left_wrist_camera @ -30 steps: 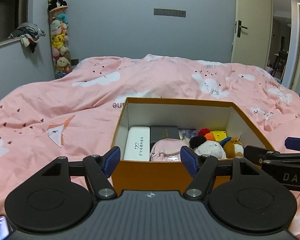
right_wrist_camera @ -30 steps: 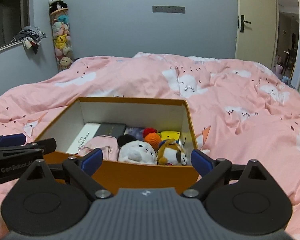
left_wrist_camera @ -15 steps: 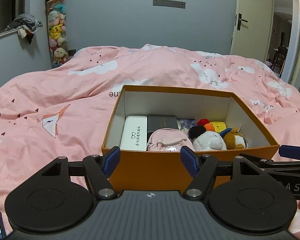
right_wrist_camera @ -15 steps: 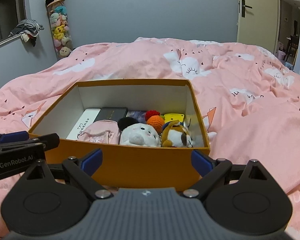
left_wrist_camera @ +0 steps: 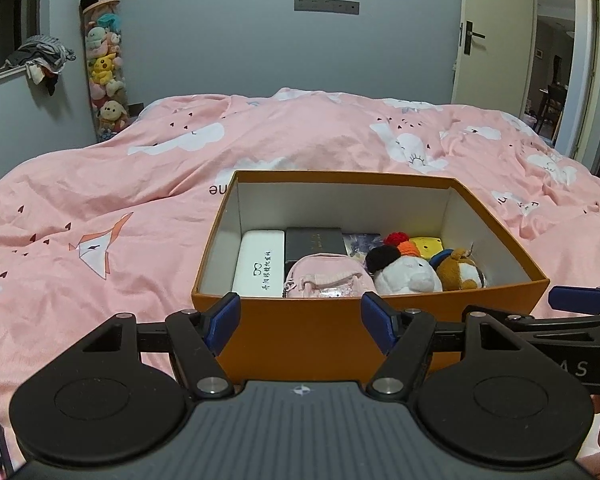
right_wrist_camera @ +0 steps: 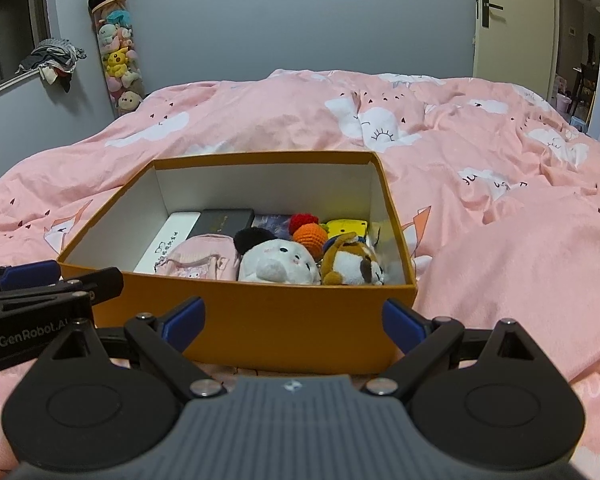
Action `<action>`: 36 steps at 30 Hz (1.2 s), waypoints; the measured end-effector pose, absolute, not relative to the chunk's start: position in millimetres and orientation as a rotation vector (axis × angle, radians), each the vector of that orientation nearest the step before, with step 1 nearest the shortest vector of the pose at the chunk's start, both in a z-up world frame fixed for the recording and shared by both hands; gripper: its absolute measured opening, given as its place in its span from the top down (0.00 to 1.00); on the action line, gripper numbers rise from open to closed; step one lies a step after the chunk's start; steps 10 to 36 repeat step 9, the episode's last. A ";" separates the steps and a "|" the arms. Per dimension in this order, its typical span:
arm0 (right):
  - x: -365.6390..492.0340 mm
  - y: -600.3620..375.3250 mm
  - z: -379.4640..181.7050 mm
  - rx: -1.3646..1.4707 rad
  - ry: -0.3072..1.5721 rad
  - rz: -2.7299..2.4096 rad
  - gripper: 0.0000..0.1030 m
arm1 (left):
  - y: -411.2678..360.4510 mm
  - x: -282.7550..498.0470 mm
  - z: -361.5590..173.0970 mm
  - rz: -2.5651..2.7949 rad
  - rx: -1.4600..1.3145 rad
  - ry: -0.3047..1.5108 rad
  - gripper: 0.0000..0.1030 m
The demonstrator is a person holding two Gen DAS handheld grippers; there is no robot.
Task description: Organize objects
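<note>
Left wrist view shows our orange box (left_wrist_camera: 332, 336) sitting on the pink bed cover (left_wrist_camera: 100, 208), right in front of us. Its top is off, so we can look inside.

Inside the box, by its left wall, lies a white glasses case (left_wrist_camera: 258, 266). Next to that is a dark flat case (left_wrist_camera: 314, 242), with a little pink bag (left_wrist_camera: 324, 280) in front of it. Toward the right wall of the box sit a white plush toy with a black ear (left_wrist_camera: 404, 274), an orange knitted ball (right_wrist_camera: 309, 237), a small yellow thing (left_wrist_camera: 428, 246) and a brown and white plush toy (right_wrist_camera: 352, 266).

Our left gripper (left_wrist_camera: 300, 320) is just before the near wall of the box. Its fingers are spread apart and hold nothing. Our right gripper (right_wrist_camera: 296, 322) is beside it, also before the near wall, fingers spread wide and holding nothing.

We think the things are mostly packed, so the next job may be to move or close the box.

What could go wrong? The bed cover is soft and bumpy, so if we push the near wall too hard the box could tip or slide away. The two grippers are close together, so they could bump. If we grab only the thin wall, it might bend and the toys could spill.
</note>
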State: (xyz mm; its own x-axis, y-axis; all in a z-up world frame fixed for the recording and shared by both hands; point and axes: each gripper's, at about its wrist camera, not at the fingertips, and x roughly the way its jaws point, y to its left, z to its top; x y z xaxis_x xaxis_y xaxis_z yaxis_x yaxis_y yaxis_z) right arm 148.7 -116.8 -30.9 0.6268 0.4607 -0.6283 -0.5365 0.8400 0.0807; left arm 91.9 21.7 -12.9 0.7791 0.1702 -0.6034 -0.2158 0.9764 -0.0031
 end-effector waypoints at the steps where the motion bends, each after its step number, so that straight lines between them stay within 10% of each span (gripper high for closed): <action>1: 148.5 -116.4 -31.5 -0.119 0.688 0.574 0.08 | 21.9 91.9 -13.0 0.208 -0.074 0.644 0.22; 36: 146.4 -114.1 -32.0 -0.132 0.690 0.581 0.08 | 25.5 90.5 -12.4 0.211 -0.091 0.637 0.22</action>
